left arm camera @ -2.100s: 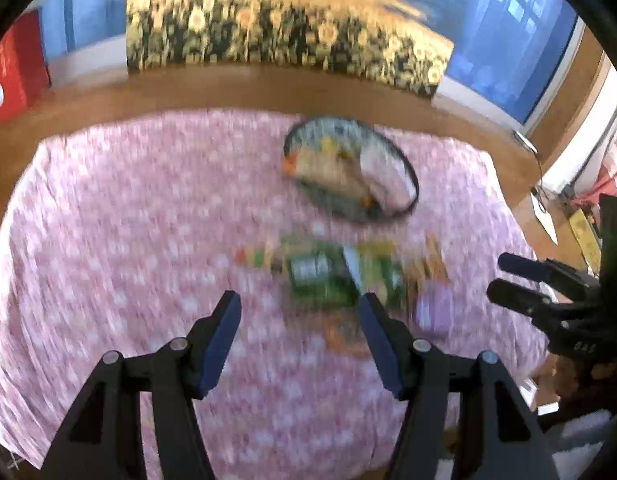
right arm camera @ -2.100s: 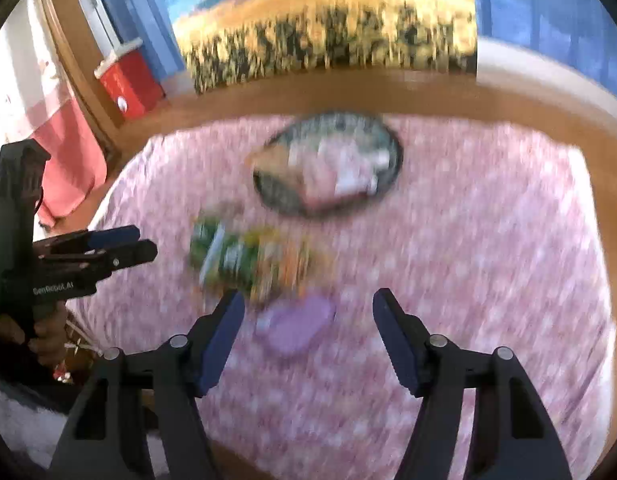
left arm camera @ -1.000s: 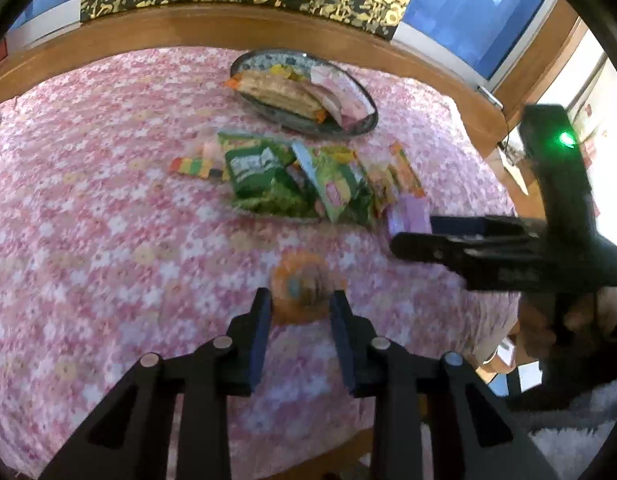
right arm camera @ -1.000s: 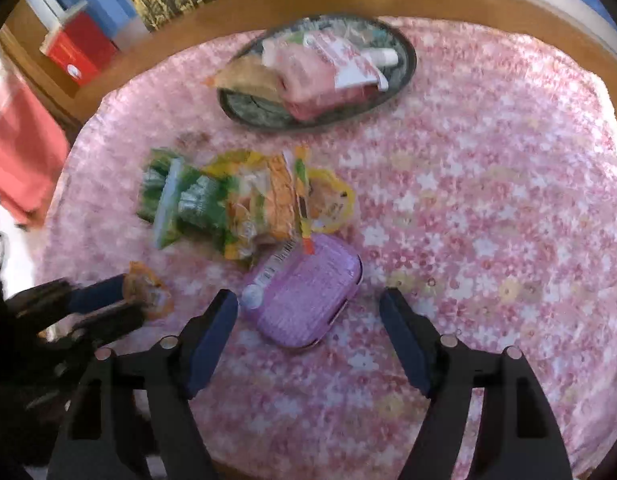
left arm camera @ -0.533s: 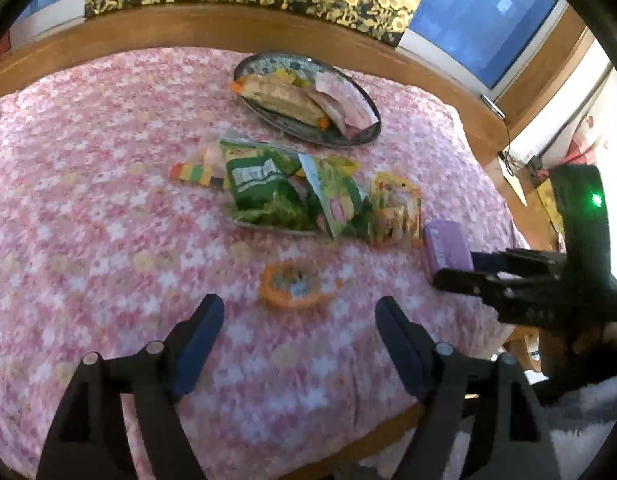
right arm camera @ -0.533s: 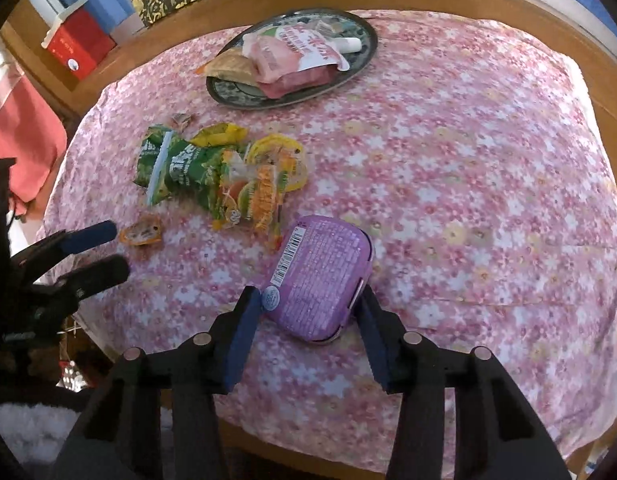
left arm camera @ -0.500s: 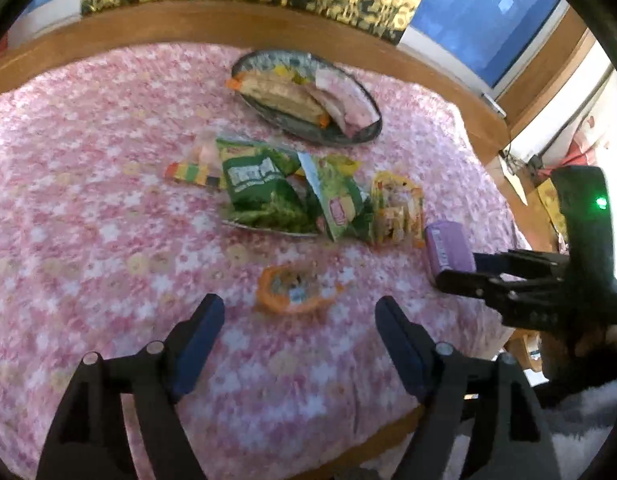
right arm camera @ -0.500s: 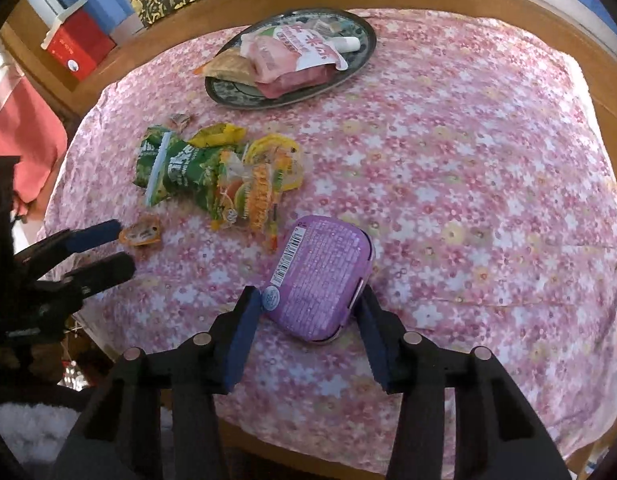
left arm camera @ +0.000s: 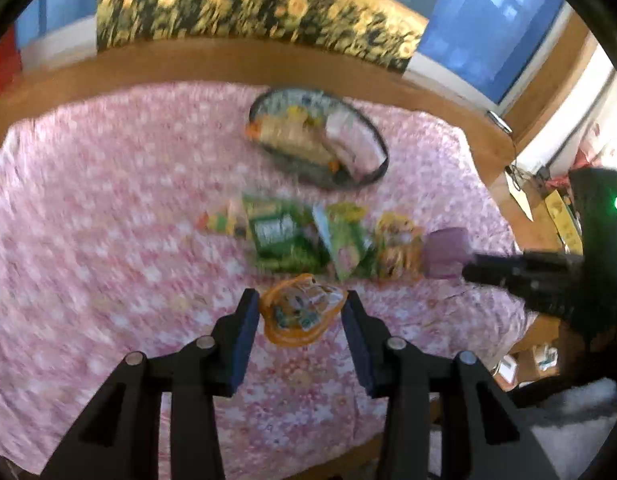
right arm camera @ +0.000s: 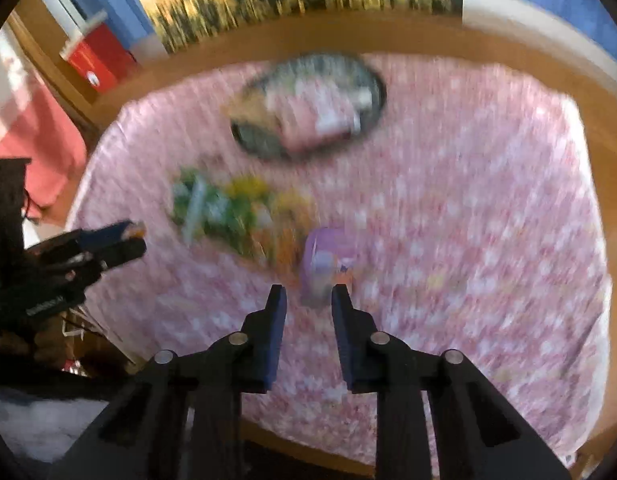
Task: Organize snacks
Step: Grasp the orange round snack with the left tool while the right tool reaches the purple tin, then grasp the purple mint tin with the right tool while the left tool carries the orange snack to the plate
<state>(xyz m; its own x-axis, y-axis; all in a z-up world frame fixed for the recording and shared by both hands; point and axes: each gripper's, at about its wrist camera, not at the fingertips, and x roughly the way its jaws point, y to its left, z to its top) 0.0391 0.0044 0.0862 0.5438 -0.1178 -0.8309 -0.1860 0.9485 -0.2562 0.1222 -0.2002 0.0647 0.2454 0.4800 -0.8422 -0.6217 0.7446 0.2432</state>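
Observation:
An orange snack packet (left arm camera: 298,316) sits between the fingers of my left gripper (left arm camera: 299,300), whose jaws are closing; both pads touch its edges and it hangs above the cloth. My right gripper (right arm camera: 308,300) is closing too, with a purple case (right arm camera: 326,260) pinched at its fingertips. In the left wrist view the right gripper (left arm camera: 468,266) carries the purple case (left arm camera: 446,250) at the table's right side. The left gripper (right arm camera: 136,236) shows at the left of the right wrist view. Both views are blurred.
A dark oval plate (left arm camera: 374,148) with wrapped snacks stands at the back of the pink flowered tablecloth (left arm camera: 108,220). Green bags (left arm camera: 276,236) and yellow-orange packets (left arm camera: 396,244) lie mid-table. A red box (right arm camera: 96,56) stands beyond the table's left.
The left jaws, wide open around the orange packet half a second ago, have closed on it and lifted it. The right jaws have narrowed on the purple case and risen with it.

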